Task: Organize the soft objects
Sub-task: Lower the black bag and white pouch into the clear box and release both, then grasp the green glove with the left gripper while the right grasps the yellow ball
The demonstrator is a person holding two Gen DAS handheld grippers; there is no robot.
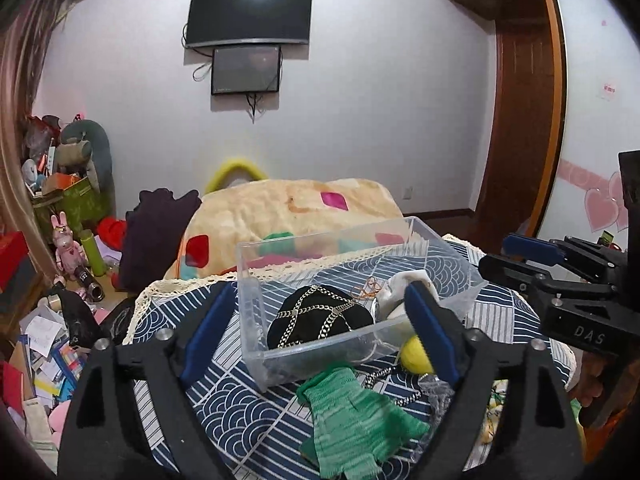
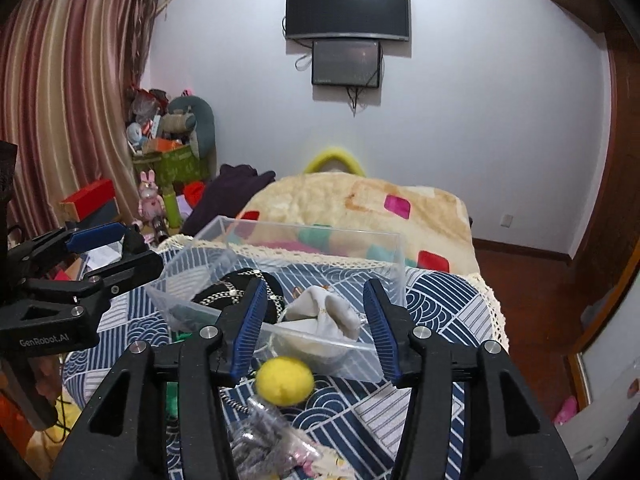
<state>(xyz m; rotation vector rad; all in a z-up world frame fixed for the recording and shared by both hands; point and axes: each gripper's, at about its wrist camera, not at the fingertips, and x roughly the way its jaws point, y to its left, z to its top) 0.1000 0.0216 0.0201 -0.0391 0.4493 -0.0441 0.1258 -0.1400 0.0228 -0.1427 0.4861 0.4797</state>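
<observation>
A clear plastic box (image 1: 256, 320) (image 2: 394, 256) stands on the blue patterned cloth. It holds a black cap with gold chains (image 1: 316, 320) (image 2: 236, 292) and a white cloth (image 1: 400, 292) (image 2: 324, 312). A green knit glove (image 1: 352, 412) lies in front of the box, under my open, empty left gripper (image 1: 316, 332). A yellow felt ball (image 2: 284, 380) (image 1: 414, 354) lies in front of the box, below my open, empty right gripper (image 2: 316, 324). A grey mesh pouch (image 2: 260, 436) lies near the ball.
A beige blanket with coloured patches (image 1: 292, 208) (image 2: 360, 208) lies behind the box. A dark garment (image 1: 156, 232) hangs at its left. Boxes, papers and toys (image 1: 60, 240) clutter the floor at the left. The cloth's lace edge (image 2: 492, 300) drops at the right.
</observation>
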